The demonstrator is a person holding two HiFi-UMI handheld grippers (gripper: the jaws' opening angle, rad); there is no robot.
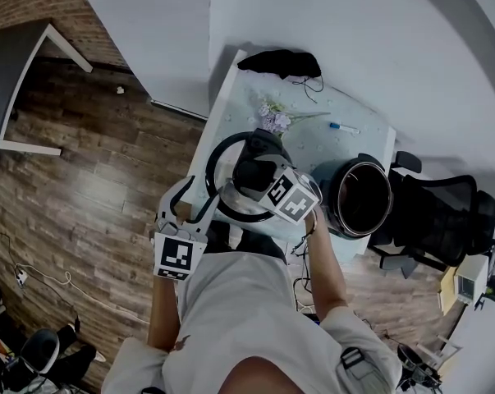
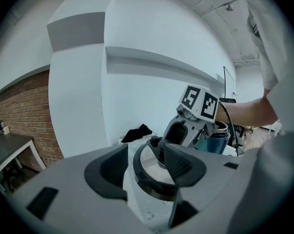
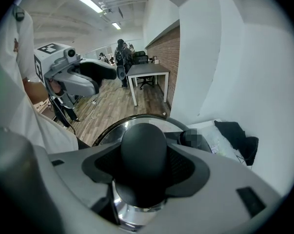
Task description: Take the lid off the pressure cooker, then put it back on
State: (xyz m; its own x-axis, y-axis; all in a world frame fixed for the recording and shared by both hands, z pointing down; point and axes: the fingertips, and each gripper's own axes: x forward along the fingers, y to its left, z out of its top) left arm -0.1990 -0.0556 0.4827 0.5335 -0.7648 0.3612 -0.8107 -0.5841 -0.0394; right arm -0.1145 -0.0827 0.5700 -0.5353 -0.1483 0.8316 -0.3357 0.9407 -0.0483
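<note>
The pressure cooker lid (image 1: 221,159), steel with a black rim, hangs over the left part of the table. My right gripper (image 1: 252,176) is shut on its round black knob (image 3: 143,155), which fills the space between the pads; the lid's rim (image 3: 116,126) shows behind it. The open cooker pot (image 1: 364,164) stands to the right, apart from the lid. My left gripper (image 1: 190,197) is open and holds nothing, just left of the lid. In the left gripper view the lid (image 2: 154,172) shows beyond the spread jaws, with the right gripper (image 2: 162,151) on top of it and the pot (image 2: 216,139) behind.
On the white table (image 1: 354,109) lie a black cloth (image 1: 284,61), a sprig of flowers (image 1: 273,119) and a pen (image 1: 343,127). A black office chair (image 1: 440,216) stands right of the pot. A dark desk (image 1: 9,80) is far left on the wood floor.
</note>
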